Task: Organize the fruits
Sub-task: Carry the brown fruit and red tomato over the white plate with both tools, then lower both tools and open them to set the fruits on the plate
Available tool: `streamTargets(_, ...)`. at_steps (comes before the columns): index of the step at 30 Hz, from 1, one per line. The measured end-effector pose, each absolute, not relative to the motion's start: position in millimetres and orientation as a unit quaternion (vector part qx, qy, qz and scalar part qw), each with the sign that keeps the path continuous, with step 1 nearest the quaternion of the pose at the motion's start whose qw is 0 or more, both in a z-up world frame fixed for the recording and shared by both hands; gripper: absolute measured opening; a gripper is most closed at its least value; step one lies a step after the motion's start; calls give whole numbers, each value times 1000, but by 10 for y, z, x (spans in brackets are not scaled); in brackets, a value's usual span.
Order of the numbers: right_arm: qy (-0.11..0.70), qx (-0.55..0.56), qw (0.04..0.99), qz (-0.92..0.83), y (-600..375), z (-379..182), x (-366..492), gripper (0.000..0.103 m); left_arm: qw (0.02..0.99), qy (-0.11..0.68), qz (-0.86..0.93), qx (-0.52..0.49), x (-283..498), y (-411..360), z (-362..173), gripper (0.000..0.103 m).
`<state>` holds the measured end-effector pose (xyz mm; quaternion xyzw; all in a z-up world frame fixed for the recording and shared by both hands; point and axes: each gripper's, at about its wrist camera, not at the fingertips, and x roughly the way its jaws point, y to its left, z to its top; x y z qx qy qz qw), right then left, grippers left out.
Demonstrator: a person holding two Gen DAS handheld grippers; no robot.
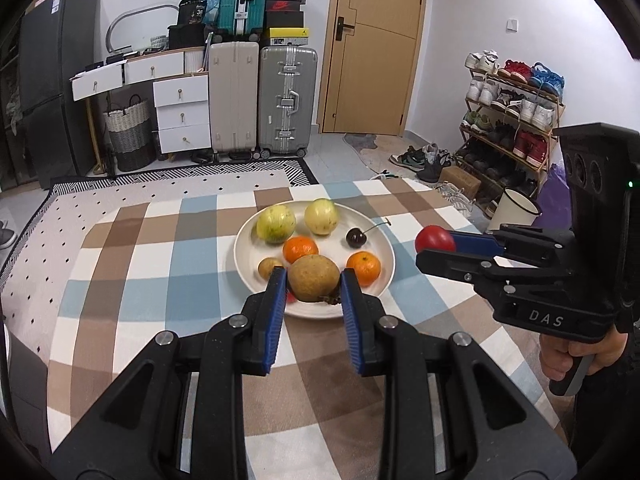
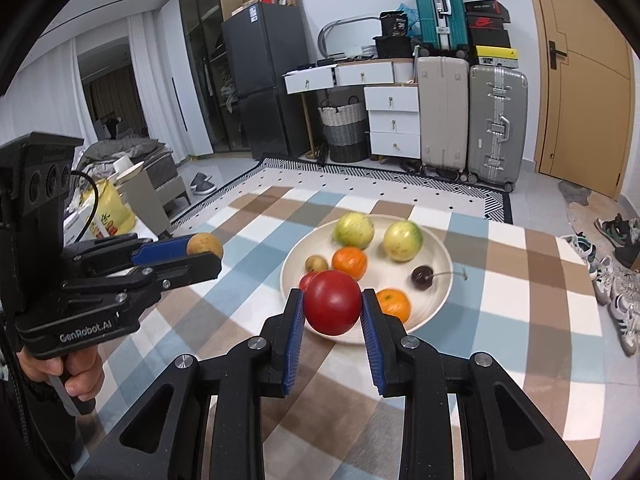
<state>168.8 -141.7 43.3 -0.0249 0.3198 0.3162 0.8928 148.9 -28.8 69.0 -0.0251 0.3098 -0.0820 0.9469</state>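
Two fruits are clamped for sorting: the left gripper fingers pinch a brown kiwi-like fruit, the right gripper fingers a red tomato, near the plate on the bench.

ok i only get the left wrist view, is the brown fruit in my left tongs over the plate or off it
observer: off it. The right wrist view shows the left tongs holding the brown fruit beside the plate, above the checked tablecloth.
operator: both pads on the red fruit
observer: yes, the right tongs press a blue pad on each side of the red fruit.
operator: any other red one
observer: a smaller red fruit sits on the plate, mostly hidden behind the held one.
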Motion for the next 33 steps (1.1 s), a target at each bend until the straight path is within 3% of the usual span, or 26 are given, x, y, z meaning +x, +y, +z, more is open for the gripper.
streamTargets(18, 316, -24, 898, 305, -1359, 526, 2189, 28, 944, 320, -74, -11, 2168, -422, 534, 24)
streamTargets(33, 354, -20, 883, 306, -1283, 65, 2471, 29, 935, 348, -62, -25, 2526, -235, 155, 24)
